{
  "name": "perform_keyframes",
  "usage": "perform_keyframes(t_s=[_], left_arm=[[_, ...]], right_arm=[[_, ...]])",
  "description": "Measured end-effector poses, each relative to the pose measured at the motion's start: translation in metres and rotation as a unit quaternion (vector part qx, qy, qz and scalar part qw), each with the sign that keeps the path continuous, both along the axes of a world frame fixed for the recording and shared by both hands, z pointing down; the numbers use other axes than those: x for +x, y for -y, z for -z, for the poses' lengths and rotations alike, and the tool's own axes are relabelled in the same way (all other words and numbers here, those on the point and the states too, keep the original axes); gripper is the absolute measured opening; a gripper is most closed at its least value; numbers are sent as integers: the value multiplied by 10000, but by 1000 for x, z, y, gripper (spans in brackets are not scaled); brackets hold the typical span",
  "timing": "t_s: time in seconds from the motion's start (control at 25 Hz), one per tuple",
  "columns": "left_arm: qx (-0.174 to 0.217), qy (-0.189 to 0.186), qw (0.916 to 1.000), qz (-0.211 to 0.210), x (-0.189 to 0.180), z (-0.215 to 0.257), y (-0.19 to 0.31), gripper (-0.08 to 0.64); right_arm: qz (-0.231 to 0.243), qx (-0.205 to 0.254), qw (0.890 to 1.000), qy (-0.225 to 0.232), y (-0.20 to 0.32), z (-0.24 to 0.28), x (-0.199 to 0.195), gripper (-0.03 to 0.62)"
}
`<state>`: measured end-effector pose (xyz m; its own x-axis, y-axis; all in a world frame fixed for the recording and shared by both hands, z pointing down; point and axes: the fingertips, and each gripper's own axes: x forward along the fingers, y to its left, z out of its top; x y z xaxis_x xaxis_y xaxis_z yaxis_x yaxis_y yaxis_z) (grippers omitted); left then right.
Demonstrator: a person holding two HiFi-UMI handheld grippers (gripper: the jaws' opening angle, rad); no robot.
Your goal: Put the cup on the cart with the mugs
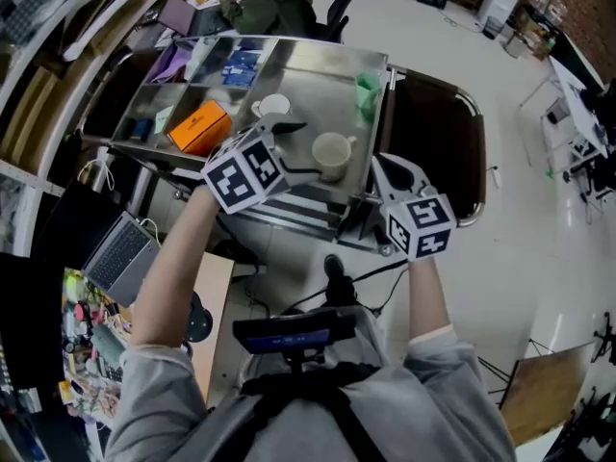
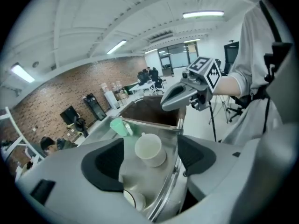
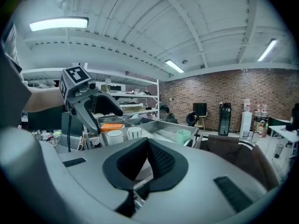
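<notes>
The left gripper point(image 1: 292, 149) hangs low over the near side of the cart point(image 1: 322, 75). Its fingers point(image 2: 106, 164) stand well apart and grip nothing. The cup point(image 2: 150, 149), cream with a small handle, stands upright on the cart's steel top in the gap between those fingers, out toward their tips. Neither pad touches it. In the head view it stands just past the left fingertips.

A white mug point(image 1: 274, 107) with a dark rim stands close beside the left fingers, farther back from their tips than the cup. It is upright on the same steel top and apart from the cup.

The right gripper point(image 3: 147, 157) is held to the right of the left fingers, by the cart's right edge. Its fingers point(image 3: 161, 160) are pressed together with nothing between them, and they are clear of the cup.

Past the cup, ahead of the left fingertips and a little to their left in the left gripper view, a green cup point(image 1: 367, 89) stands near the cart's far right edge. An orange box point(image 1: 199, 126) lies on the cart on the other side of the left fingers, beyond the white mug. Beyond the right fingers, off the cart, stands a brown chair point(image 1: 438, 142).
</notes>
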<state>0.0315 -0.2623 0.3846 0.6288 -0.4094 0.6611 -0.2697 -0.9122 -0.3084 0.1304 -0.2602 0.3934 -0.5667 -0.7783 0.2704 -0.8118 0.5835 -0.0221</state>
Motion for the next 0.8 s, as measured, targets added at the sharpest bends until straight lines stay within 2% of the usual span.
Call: perform_keyframes(t_s=[0.08, 0.16, 0.28, 0.32, 0.48, 0.64, 0.8], left_arm=[[260, -449, 9976, 456, -14, 13, -8, 293], [503, -920, 9899, 956, -30, 25, -15, 196], [812, -1594, 9683, 1741, -59, 37, -28, 29], [885, -1756, 9604, 1973, -69, 39, -33, 3], [1020, -2154, 9306, 2780, -108, 36, -57, 3], [1090, -2486, 8906, 3648, -155, 22, -86, 3], [1118, -2558, 8524, 4422, -202, -1, -118, 3]], right_arm=[[43, 18, 10000, -20, -7, 1, -6, -9], [88, 42, 9999, -23, -15, 2, -12, -9], [165, 66, 9998, -20, -28, 4, -21, -9], [201, 66, 9998, -19, -32, 4, -25, -9], [373, 22, 9993, 40, -48, 0, -41, -9], [583, -11, 9982, 143, -67, -5, -63, -9], [778, -87, 9967, 229, -83, -15, -85, -9]])
